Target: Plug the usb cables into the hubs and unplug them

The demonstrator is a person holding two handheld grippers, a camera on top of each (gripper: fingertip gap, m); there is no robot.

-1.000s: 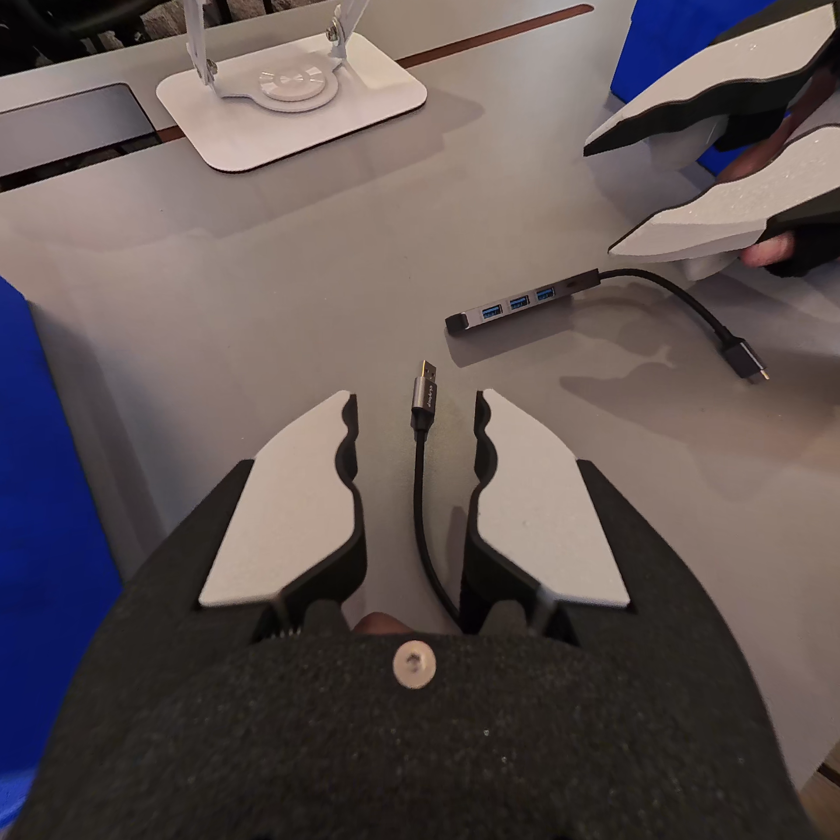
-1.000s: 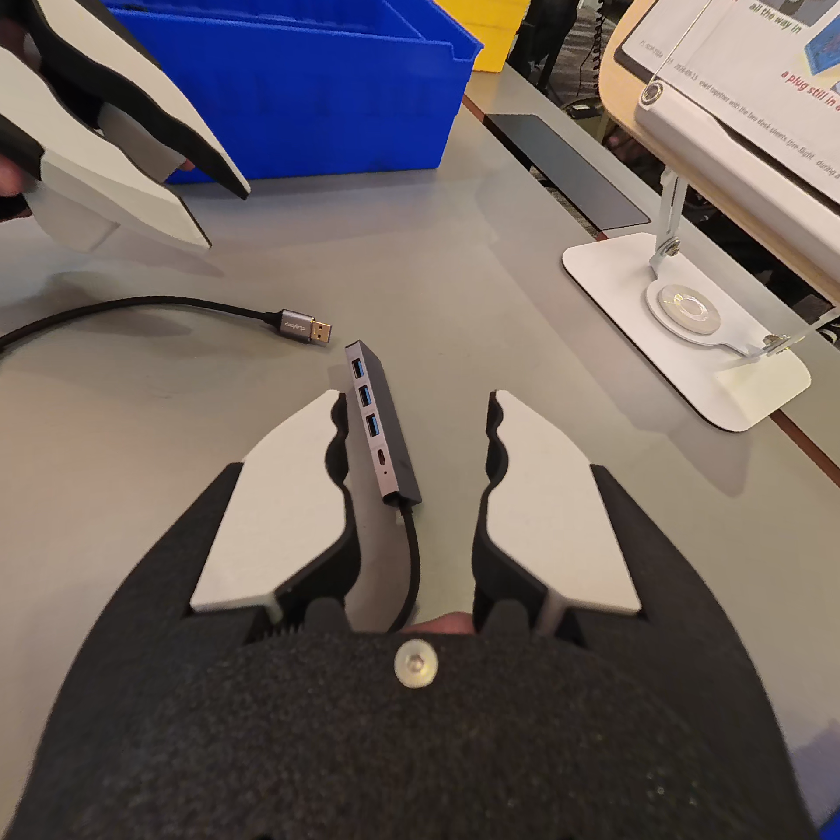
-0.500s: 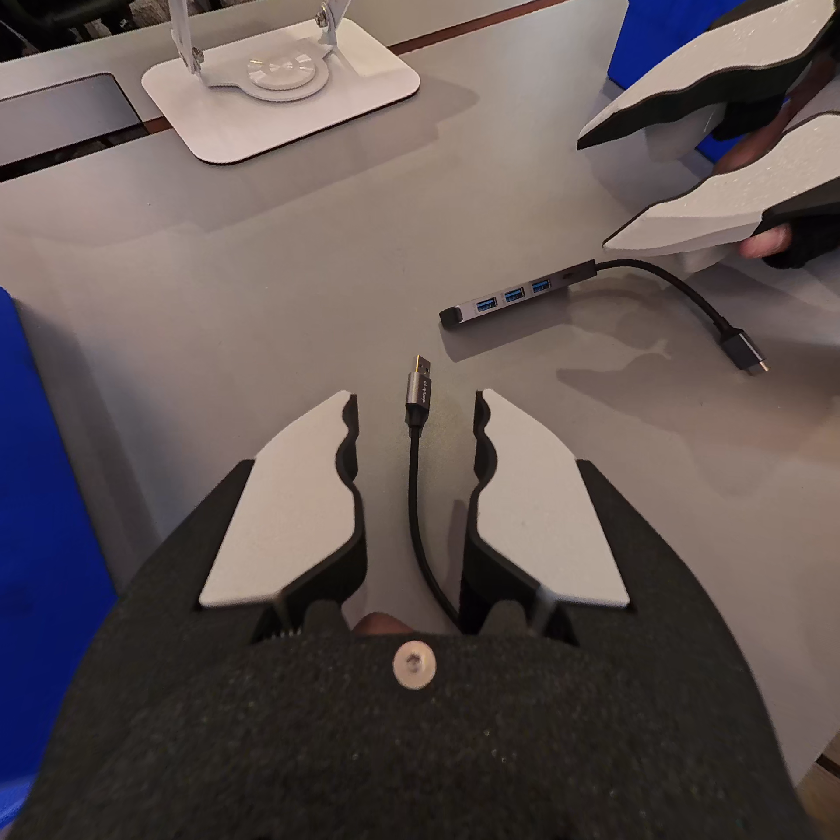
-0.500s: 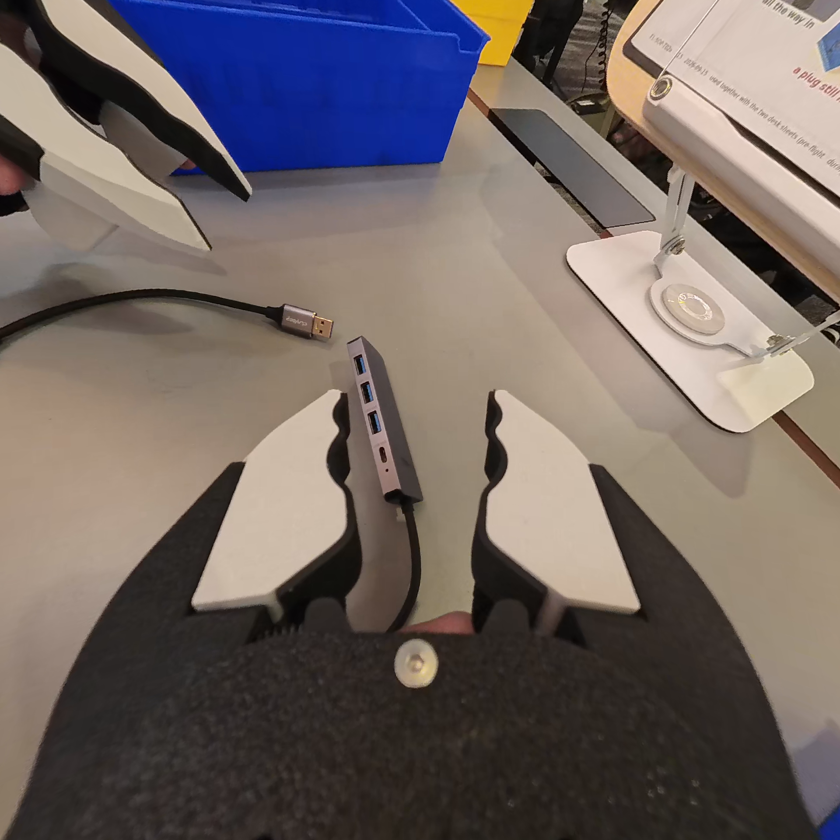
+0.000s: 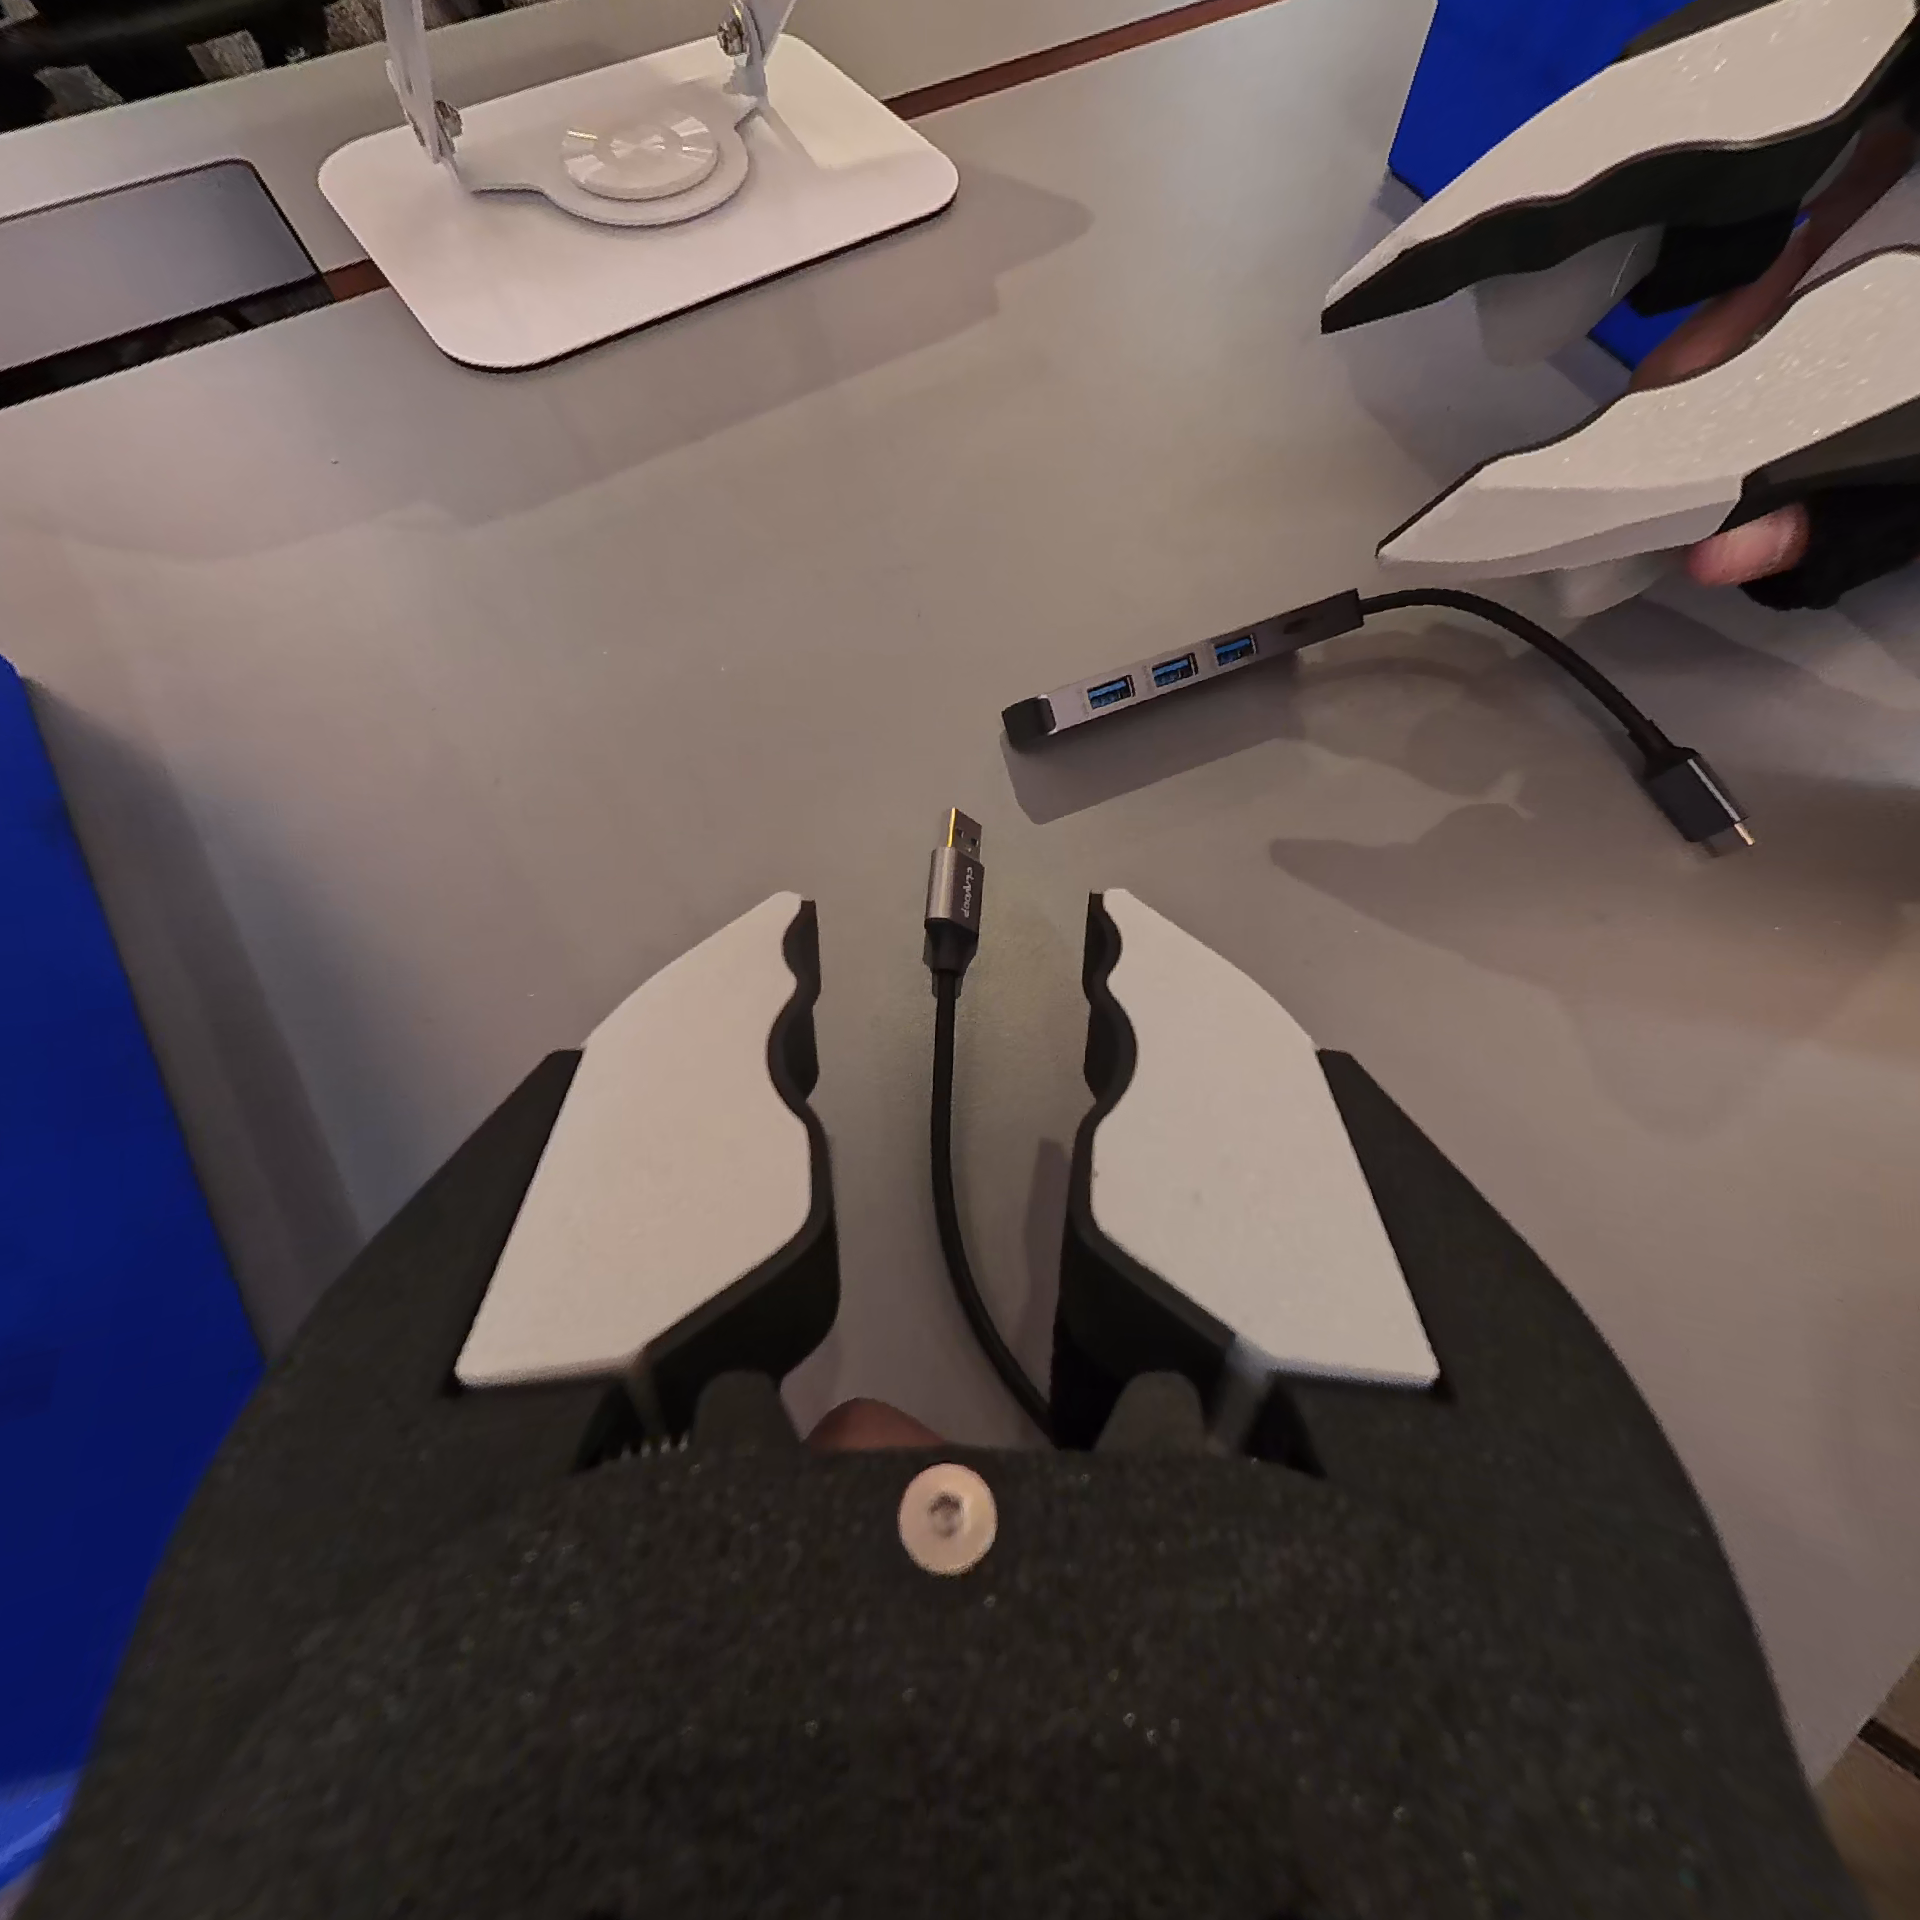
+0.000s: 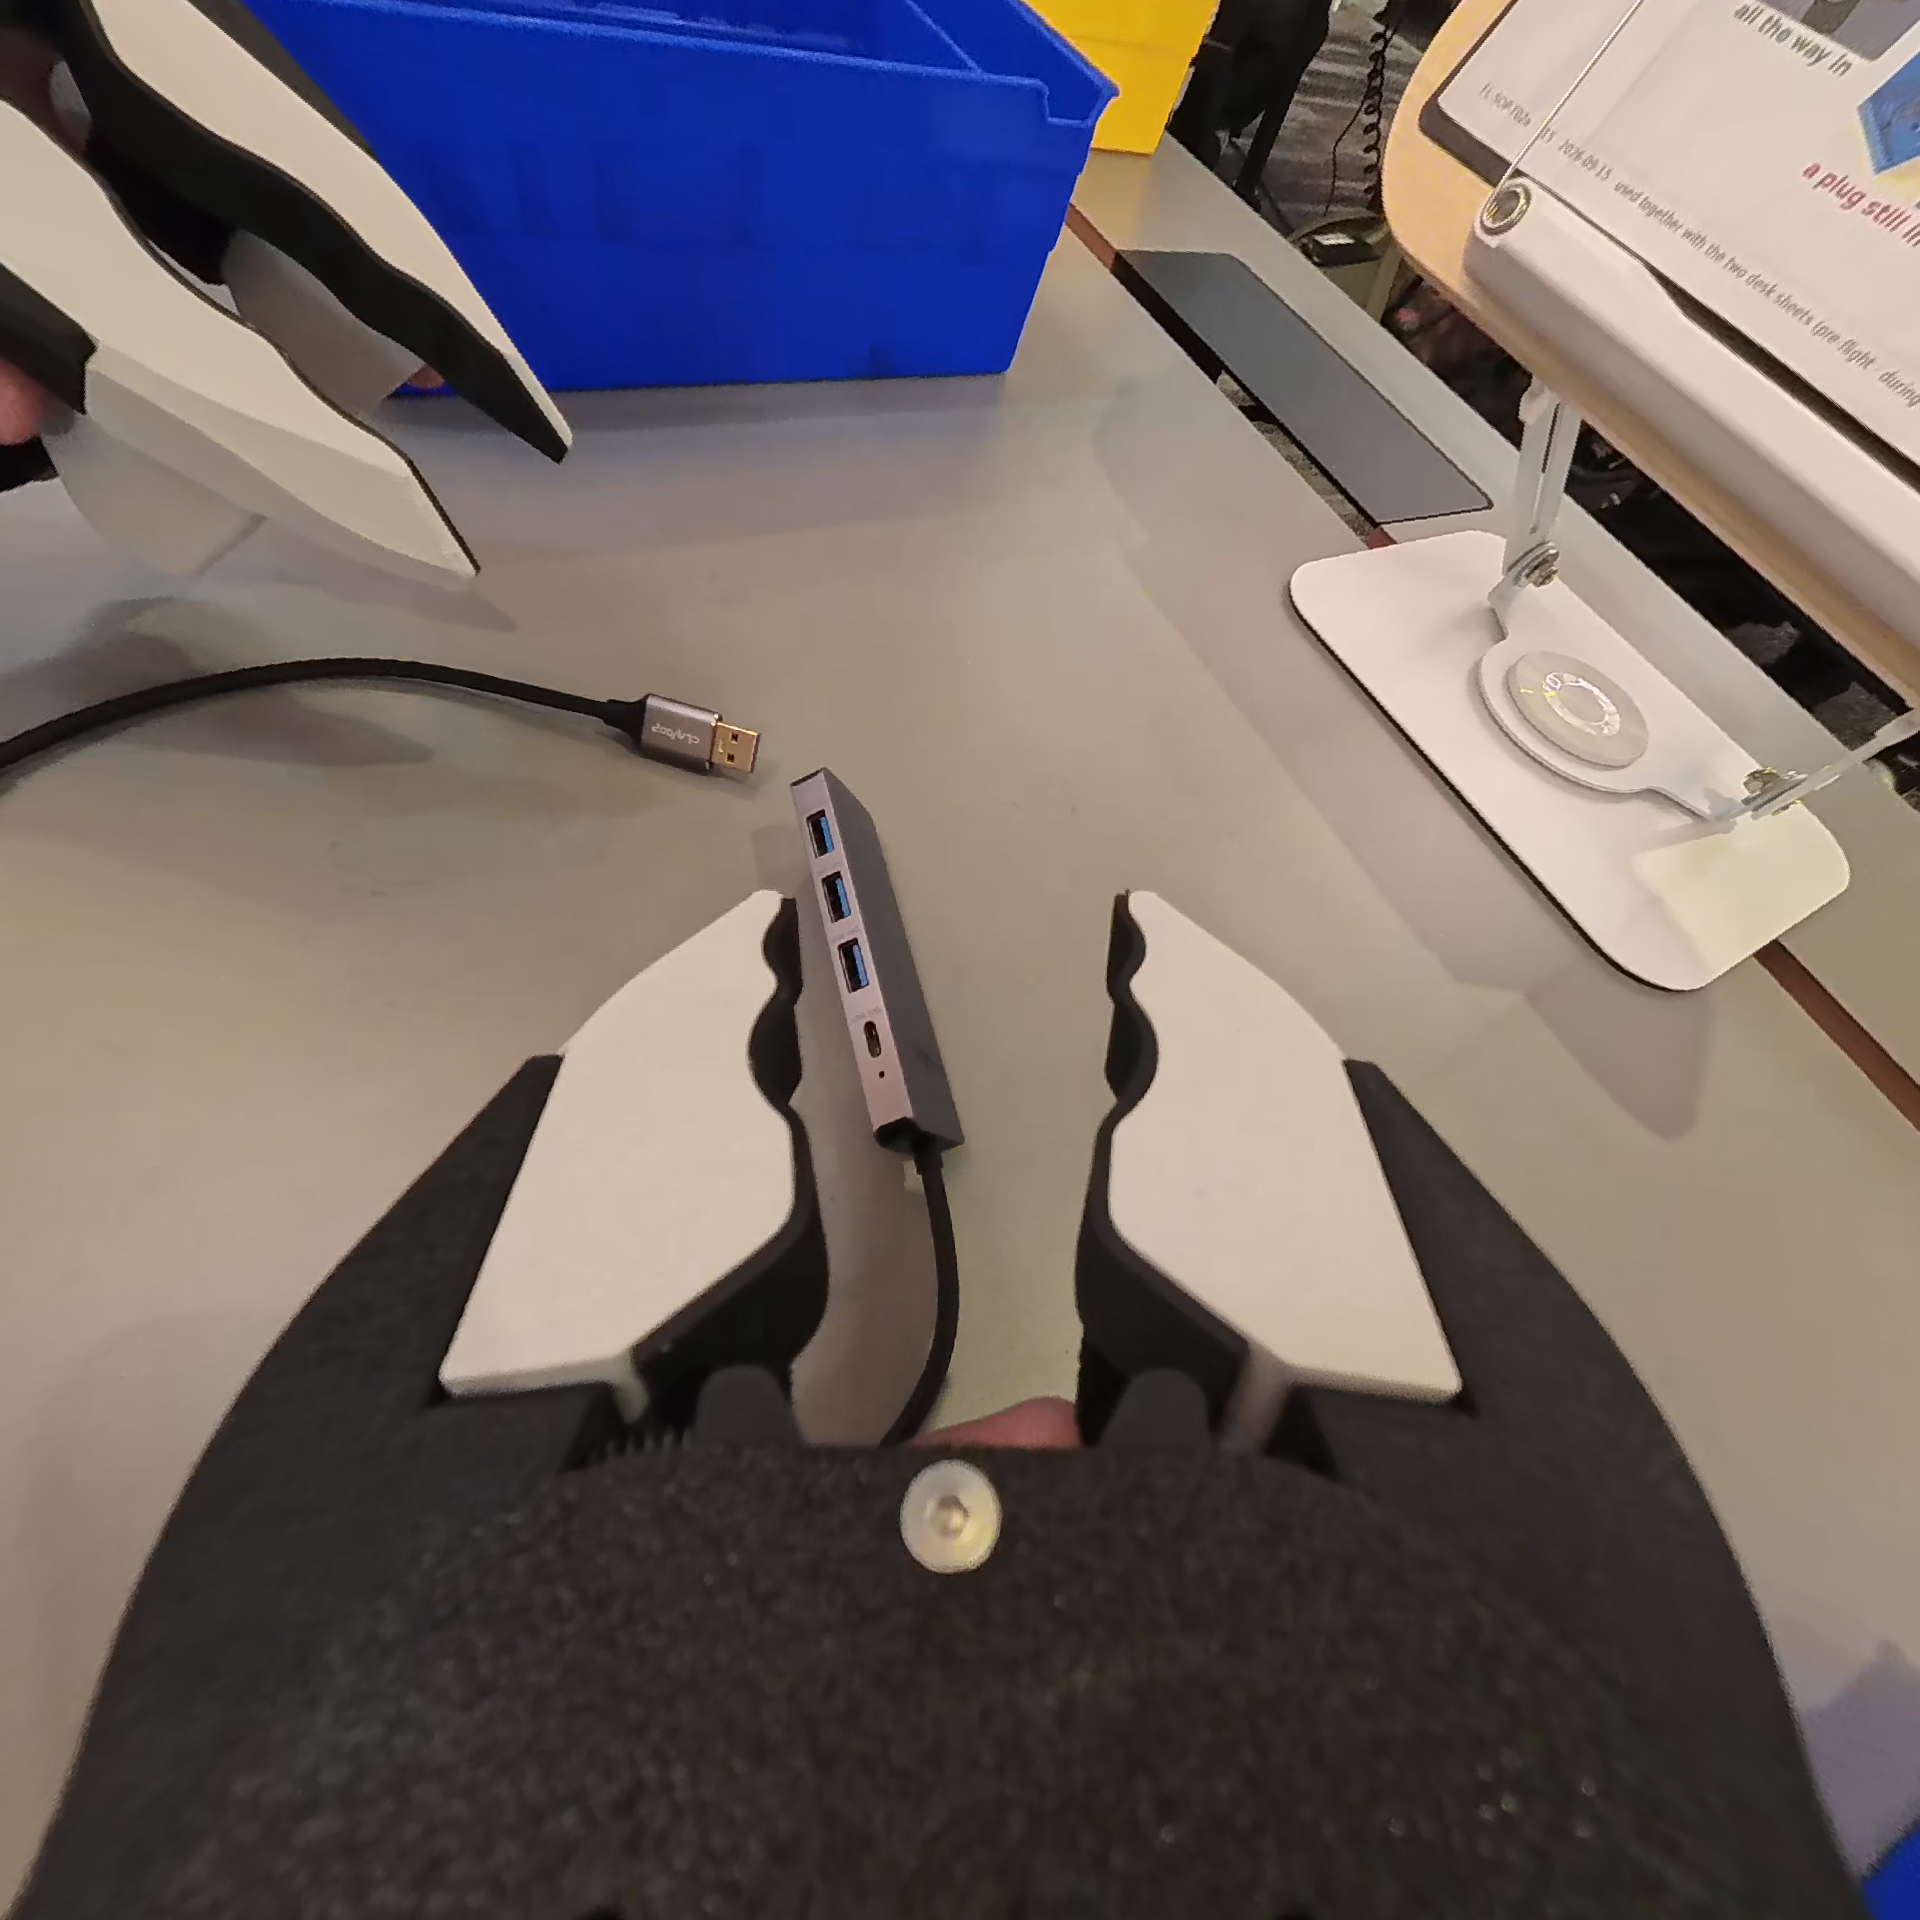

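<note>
- The USB-A plug [image 5: 956, 878] lies flat on the grey tabletop [image 5: 623, 644], just above centre of the left wrist frame. Its metal tip points up-frame and its braided cable [image 5: 951, 1143] runs straight back down between the fingers of the left gripper [image 5: 951, 914].
- The plug's long axis is closely in line with the left gripper's forward axis. The plug body sits just ahead of the fingertips, in the gap and touching neither finger.
- The left gripper is spread wide and holds nothing.
- The hub [image 6: 868, 982] lies at centre of the right wrist frame, long axis running up-frame with a slight lean to the left. Its row of blue ports faces frame left, toward the plug [image 6: 691, 732].
- The hub's rear half lies between the fingers of the right gripper [image 6: 951, 909], close against the left-hand finger and well clear of the other. Contact cannot be confirmed.
- The right gripper is likewise wide open and empty. The hub's own lead [image 6: 935, 1278] trails back under it.
- Plug tip and the hub's far end lie near one another but apart. Nothing is plugged in.
- Judgement: each gripper is nearest its own part. The left needs only to advance slightly and close across the plug's width.
- A blue bin [image 6: 665, 208] and a white stand base [image 6: 1558, 769] sit well clear.
</note>
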